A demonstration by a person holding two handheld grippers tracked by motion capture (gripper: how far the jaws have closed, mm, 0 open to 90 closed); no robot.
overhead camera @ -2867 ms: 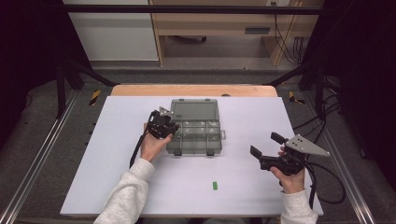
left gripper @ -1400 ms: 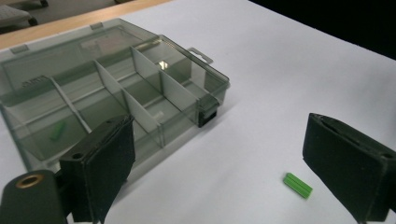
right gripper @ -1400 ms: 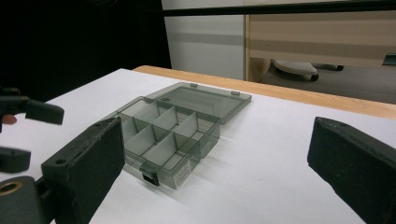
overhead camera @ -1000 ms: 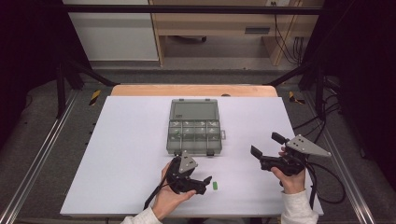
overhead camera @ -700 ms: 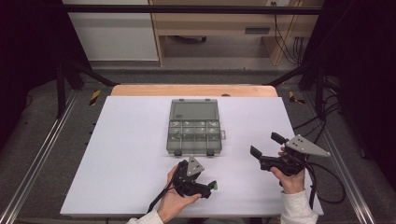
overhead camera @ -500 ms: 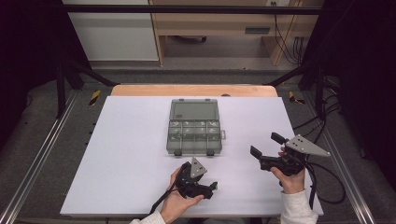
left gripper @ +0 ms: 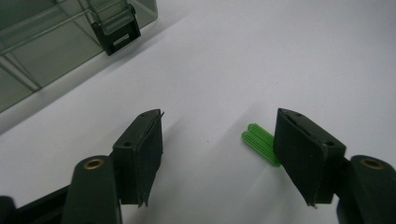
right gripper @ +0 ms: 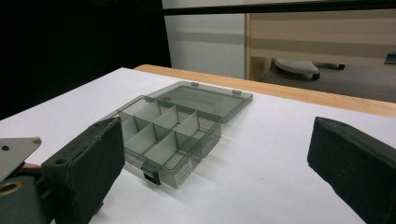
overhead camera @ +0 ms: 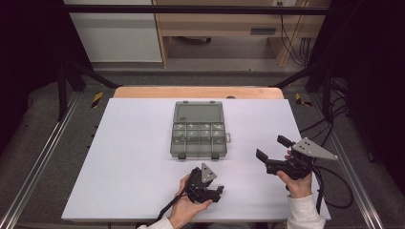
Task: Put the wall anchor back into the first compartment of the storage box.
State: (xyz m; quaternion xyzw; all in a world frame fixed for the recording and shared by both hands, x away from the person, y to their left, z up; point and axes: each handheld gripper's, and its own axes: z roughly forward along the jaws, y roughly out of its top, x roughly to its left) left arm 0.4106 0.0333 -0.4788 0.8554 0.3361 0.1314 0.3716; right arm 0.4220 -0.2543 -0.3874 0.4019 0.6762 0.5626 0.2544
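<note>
Left gripper [left gripper: 212,154] jaws, just closing and not yet clamped, straddle the green plug [left gripper: 260,145] near the compartment box [overhead camera: 198,130]; we judge the plug, hugging one pad, may skid aside.

1. The left gripper [overhead camera: 217,192] is black, with a grey three-cornered plate on top and a black cable.
2. The right gripper [overhead camera: 270,151] looks the same.
3. Both sleeves are white.
4. The jaws carry brass-coloured screws.

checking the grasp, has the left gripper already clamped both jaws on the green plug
No, the green wall plug lies beside one jaw of the left gripper, with a wide gap to the other.
</note>
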